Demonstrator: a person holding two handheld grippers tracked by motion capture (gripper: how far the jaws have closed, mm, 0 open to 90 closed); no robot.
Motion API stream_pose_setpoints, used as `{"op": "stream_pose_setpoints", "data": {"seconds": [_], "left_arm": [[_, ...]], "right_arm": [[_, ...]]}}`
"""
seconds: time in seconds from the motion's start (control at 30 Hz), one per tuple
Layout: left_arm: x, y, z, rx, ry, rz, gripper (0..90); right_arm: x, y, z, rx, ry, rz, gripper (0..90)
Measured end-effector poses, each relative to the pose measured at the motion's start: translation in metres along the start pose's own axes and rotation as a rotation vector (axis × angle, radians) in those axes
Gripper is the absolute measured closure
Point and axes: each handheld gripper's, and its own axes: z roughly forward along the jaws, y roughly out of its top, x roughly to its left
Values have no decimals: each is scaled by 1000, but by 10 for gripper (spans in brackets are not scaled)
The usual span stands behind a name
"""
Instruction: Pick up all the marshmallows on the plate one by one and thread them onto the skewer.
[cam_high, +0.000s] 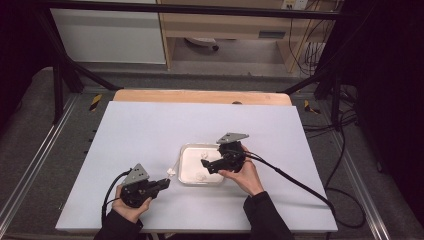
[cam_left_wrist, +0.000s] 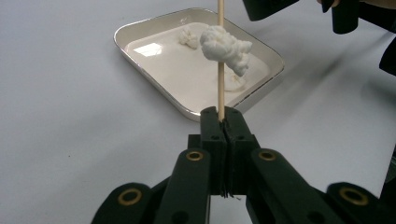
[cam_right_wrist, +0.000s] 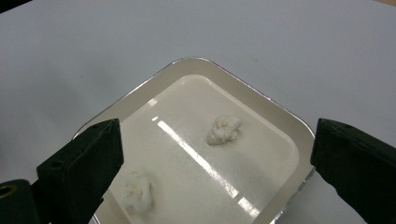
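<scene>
Our left gripper (cam_left_wrist: 222, 122) clamps the skewer (cam_left_wrist: 220, 70); our right gripper (cam_right_wrist: 210, 154), wide open and empty, could crush the soft lump (cam_right_wrist: 224, 129) between its fingers.

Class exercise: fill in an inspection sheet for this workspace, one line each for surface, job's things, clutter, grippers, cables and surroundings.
Surface: white table, bare.
Job's things: tray with two white lumps; wooden skewer bearing a third lump.
Clutter: nothing seen.
Grippers: left gripper shut on the skewer; right gripper open above the tray.
Cables: black cable trails off the table's edge.
Surroundings: dark frame, cupboards behind.
</scene>
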Motion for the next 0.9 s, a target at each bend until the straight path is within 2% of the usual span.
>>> {"op": "stream_pose_setpoints", "data": {"seconds": [0.1,0.27,0.37,0.47,0.53,0.63,0.9], "left_arm": [[0,0,0,-1,0,-1,882],[0,0,0,-1,0,-1,883],[0,0,0,0,0,0,883],[1,0,0,-2,0,0,883],[1,0,0,-1,0,-3,882],[1,0,0,1,-1,-2,883],[0,0,1,1,-3,1,883]], "right_arm": [[0,4,8,10,-3,6,62],[1,8,19,24,-15,-20,105],[0,11,26,31,-14,-17,165],[-2,11,32,43,2,6,202],[-4,9,35,50,3,5,241],[-4,6,40,63,-10,-24,300],[-5,1,49,75,-24,-23,457]]}}
